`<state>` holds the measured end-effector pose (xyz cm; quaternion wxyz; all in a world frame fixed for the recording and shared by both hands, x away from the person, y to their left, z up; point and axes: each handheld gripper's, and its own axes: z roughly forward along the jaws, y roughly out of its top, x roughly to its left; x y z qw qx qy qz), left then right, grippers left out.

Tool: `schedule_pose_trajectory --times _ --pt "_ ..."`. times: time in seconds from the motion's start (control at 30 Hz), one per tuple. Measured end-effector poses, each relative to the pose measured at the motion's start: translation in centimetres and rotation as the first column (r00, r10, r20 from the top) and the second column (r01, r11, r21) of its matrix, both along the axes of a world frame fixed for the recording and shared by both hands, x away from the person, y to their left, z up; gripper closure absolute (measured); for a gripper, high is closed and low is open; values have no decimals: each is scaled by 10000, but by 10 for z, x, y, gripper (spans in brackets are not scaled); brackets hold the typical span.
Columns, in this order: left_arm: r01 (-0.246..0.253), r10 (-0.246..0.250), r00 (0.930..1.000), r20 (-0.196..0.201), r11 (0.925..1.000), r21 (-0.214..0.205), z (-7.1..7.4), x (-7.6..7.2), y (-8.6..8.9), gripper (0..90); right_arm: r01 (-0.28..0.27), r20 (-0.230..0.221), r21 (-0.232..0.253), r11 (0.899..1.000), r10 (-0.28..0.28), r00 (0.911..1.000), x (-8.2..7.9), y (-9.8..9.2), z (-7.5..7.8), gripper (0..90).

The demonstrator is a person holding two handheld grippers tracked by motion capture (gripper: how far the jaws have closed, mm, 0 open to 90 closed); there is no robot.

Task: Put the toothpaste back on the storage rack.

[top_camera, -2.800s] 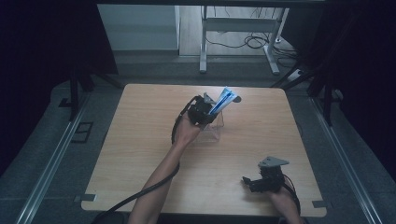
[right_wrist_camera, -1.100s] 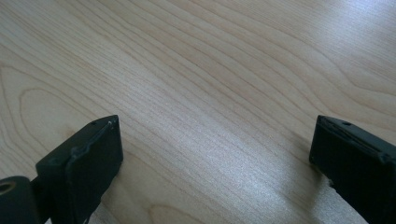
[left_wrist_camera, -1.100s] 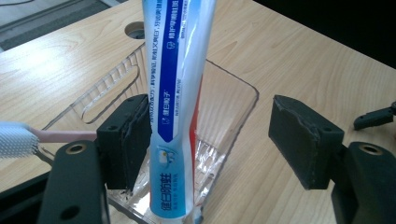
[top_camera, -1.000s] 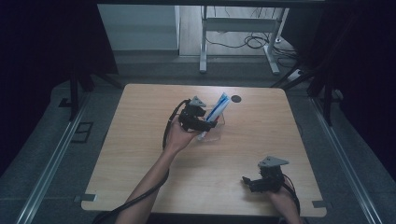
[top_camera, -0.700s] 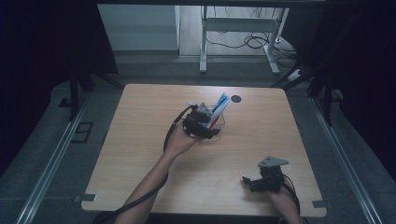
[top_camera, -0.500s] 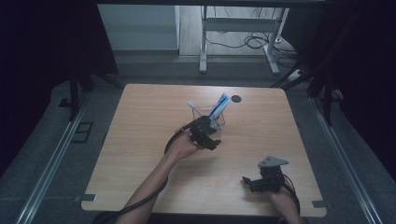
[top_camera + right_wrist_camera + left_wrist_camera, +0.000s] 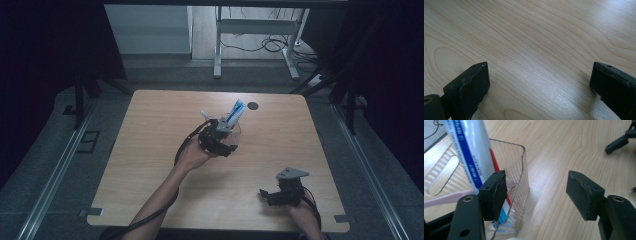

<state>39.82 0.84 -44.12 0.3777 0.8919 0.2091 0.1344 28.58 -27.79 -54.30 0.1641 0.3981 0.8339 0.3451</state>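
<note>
A clear ribbed holder (image 7: pixel 520 177) stands on the wooden table (image 7: pixel 150 150) with a white-and-blue toothpaste tube (image 7: pixel 466 147) upright in it and a pink toothbrush (image 7: pixel 446 197) lying across it. From above, the tube (image 7: pixel 236 111) leans out of the holder (image 7: pixel 235 129) near the table's middle. My left gripper (image 7: pixel 540 195) is open just beside the holder, its left jaw in front of the holder's wall and bare table between the jaws. It sits on the near side of the holder (image 7: pixel 226 148). My right gripper (image 7: pixel 539 87) rests open over bare wood at the front right (image 7: pixel 265 195).
A small dark round spot (image 7: pixel 253 105) marks the table behind the holder. Part of the other gripper (image 7: pixel 619 141) shows at the top right of the left gripper view. Beyond the table's far edge are the legs of a metal frame (image 7: pixel 217 45) and floor cables.
My left gripper has drawn back from the tube and holder toward the person's side. The tube stays standing in the holder. The right gripper has not moved.
</note>
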Motion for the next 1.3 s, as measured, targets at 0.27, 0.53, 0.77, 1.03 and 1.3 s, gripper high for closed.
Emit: schedule_pose_trajectory --times 0.27,0.53,0.77,1.03,1.3 --pt "-255 233 9992 -330 9972 -697 7 -5 11 298 4 -5 -1 10000 -4 10000 0 0 0 21" --pt "-645 585 9970 -509 9903 -1234 13 -11 23 259 1 -6 -2 10000 -1 10000 0 0 0 21" --pt "-946 854 9942 -647 9833 -1556 14 -17 37 209 3 -4 -1 10000 -3 10000 0 0 0 21" --pt "-1169 1047 9916 -755 9765 -1813 15 -26 53 183 3 -1 -3 10000 -3 10000 0 0 0 21" --pt "-1250 1109 9904 -828 9736 -1912 11 -33 66 167 14 -14 1 10000 -14 10000 0 0 0 21"
